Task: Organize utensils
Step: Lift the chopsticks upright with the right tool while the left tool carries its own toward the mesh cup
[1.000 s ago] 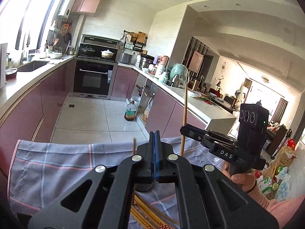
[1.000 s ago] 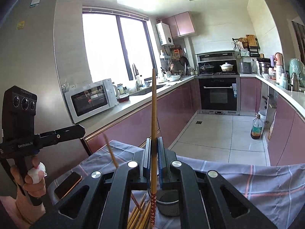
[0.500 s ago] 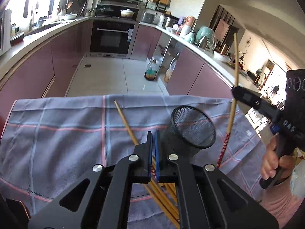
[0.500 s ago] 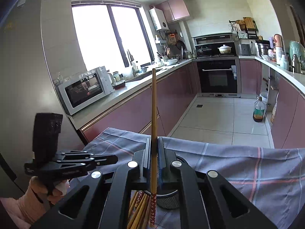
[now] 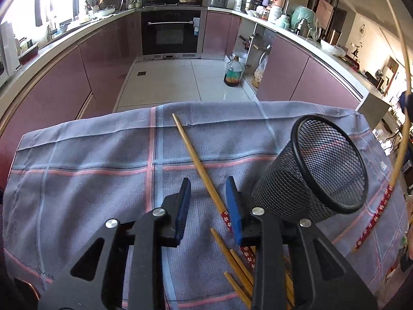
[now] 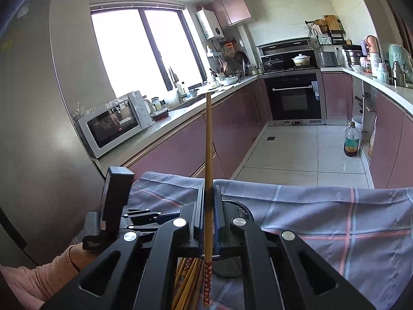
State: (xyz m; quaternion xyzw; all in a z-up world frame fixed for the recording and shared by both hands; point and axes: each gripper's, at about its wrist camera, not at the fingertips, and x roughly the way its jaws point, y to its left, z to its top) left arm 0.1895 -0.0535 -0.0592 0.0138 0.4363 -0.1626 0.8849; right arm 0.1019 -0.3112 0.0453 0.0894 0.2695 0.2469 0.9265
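My left gripper hangs low over the checked cloth. Its jaws are opening, and a wooden chopstick with a red flowered end lies on the cloth between the blue pads, untouched by them. A black mesh cup stands just right of that gripper. More chopsticks lie bundled under its fingers. My right gripper is shut on another chopstick, held upright in front of the mesh cup. That held chopstick also shows at the right edge of the left wrist view.
The cloth's far edge drops off to a tiled kitchen floor with an oil bottle. A hand in a pink sleeve holds the left gripper's body. A microwave sits on the counter at left.
My left gripper has dropped toward the cloth and tipped downward, and its shut jaws have parted from the chopstick now lying there. The right gripper sank slightly, still gripping its chopstick.
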